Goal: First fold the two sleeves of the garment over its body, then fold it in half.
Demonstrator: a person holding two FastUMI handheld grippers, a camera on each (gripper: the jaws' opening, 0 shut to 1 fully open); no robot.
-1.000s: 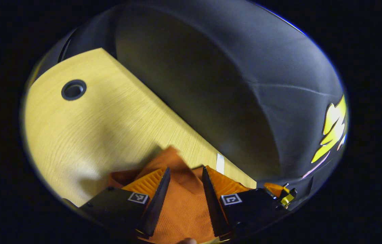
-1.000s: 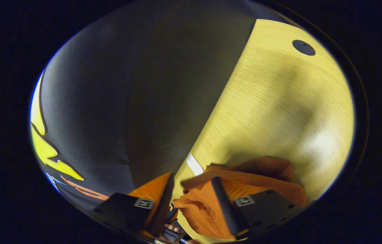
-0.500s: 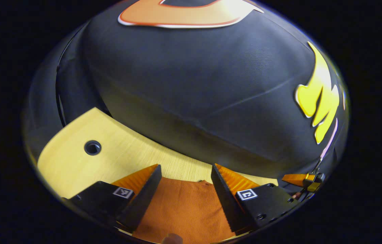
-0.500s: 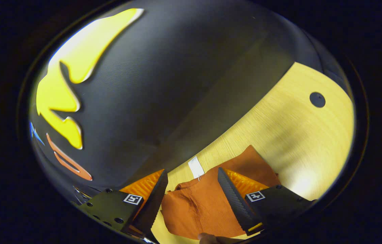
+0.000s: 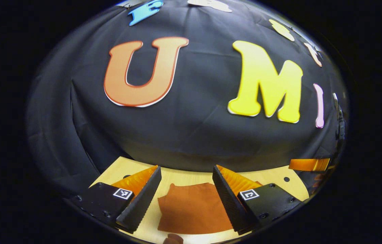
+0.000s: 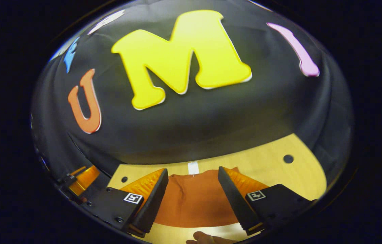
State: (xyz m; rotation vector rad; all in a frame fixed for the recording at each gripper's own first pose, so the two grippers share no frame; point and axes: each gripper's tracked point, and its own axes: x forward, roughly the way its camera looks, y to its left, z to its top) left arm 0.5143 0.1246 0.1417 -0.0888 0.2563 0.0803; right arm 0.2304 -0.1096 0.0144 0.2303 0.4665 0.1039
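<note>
Between the spread, empty fingers of the left gripper [image 5: 186, 189], a folded orange ribbed garment [image 5: 192, 208] lies flat as a near-rectangular bundle on the pale wood-grain worktop [image 5: 279, 176]. At the bottom of the right gripper view, the right gripper [image 6: 192, 193] is likewise apart and holds nothing, above the same garment [image 6: 194, 203], whose small white tag [image 6: 193, 167] sits at its far edge. A round dark grommet hole [image 6: 288, 158] marks the worktop [image 6: 265, 162] to the right. A fingertip [image 6: 204, 237] shows at the lower rim.
</note>
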